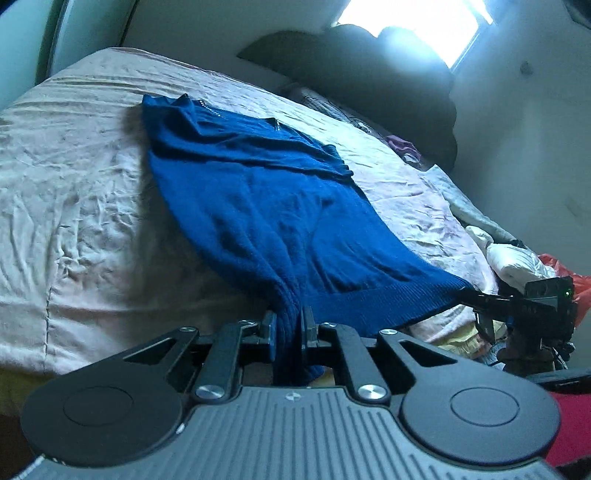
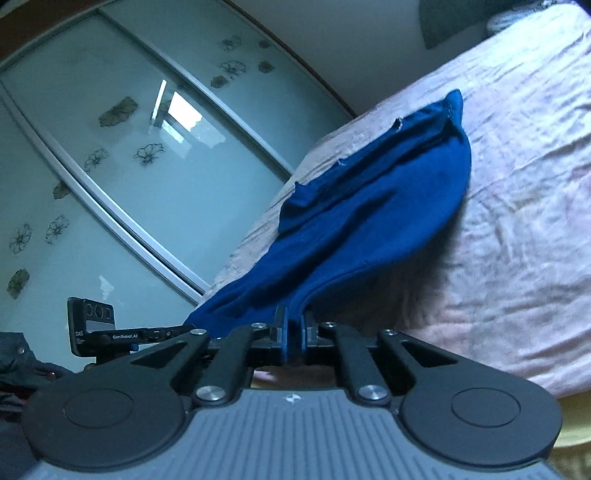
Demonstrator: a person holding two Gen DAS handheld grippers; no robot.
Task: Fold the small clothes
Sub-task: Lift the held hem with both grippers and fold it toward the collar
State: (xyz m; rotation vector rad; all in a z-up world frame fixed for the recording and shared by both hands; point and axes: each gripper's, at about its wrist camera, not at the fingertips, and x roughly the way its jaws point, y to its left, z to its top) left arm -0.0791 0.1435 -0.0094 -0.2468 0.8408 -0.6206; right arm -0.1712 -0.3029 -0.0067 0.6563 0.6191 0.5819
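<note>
Surface: a bed (image 1: pixel 74 192) under a rumpled pale pink sheet, creased all over. Behind it a dark headboard (image 1: pixel 369 74) and a bright window (image 1: pixel 413 26) high on the wall. Loose clothes (image 1: pixel 517 258) heaped along the far edge of the mattress, white and grey with something red behind.

Blue knit sweater (image 1: pixel 266 206) lies spread lengthwise on the sheet, one sleeve folded across the chest, ribbed hem hanging toward the near edge.

Left gripper (image 1: pixel 289 328) low at the bed edge, pointing along the mattress, fingers pinched tight on one bunched hem corner. Right gripper (image 2: pixel 293 328) level with it, jaws clamped on the other hem corner; the cloth rises taut from both.

Left view only: the window, headboard and clothes heap, plus the right tool reaching in from the right edge, its tip at the hem. Right view only: a sliding wardrobe door (image 2: pixel 110 166) of frosted glass with flower prints, reflecting the window; the left tool seen side-on, lettering on it possibly a brand name, too small to be sure
</note>
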